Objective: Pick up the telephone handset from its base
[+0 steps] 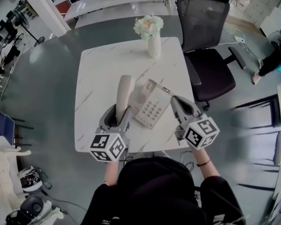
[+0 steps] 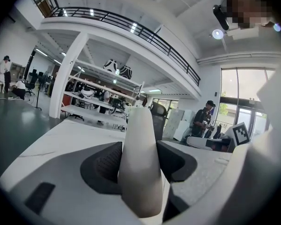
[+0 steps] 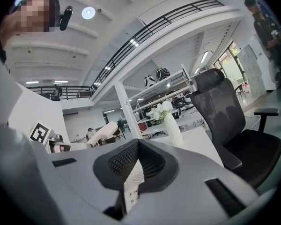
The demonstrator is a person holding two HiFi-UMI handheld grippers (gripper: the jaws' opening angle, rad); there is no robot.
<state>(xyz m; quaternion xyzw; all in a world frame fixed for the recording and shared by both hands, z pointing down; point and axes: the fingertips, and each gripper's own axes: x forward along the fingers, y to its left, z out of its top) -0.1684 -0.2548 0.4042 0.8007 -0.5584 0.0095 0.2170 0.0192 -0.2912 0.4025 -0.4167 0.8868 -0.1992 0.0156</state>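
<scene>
While the left gripper (image 1: 123, 111) grips the cream telephone handset (image 1: 125, 90) near its lower end, the handset stands clear of the telephone base (image 1: 151, 108) and slants up and away toward the far side of the table. The jaws are spread wide, and a dark pad presses on each flank of the handset, which rises between them in the left gripper view. The base lies just right of the handset, near the middle of the white marble-patterned table (image 1: 96, 74), with its keypad facing up. Whether it sits flat on the tabletop I cannot tell.

The right gripper (image 1: 175, 101) is at the right edge of the base. Its jaws are drawn narrow, and in the right gripper view a thin white edge with small holes and buttons is caught between its pads, which looks like the rim of the base.

Each gripper's marker cube is nearest the person, the left one (image 1: 107, 146) at the near table edge and the right one (image 1: 201, 131) just beyond it.

At the far edge of the table stands a white vase (image 1: 154, 46) of pale flowers (image 1: 148, 26). A black mesh office chair (image 1: 203, 36) stands to the right of the table.
</scene>
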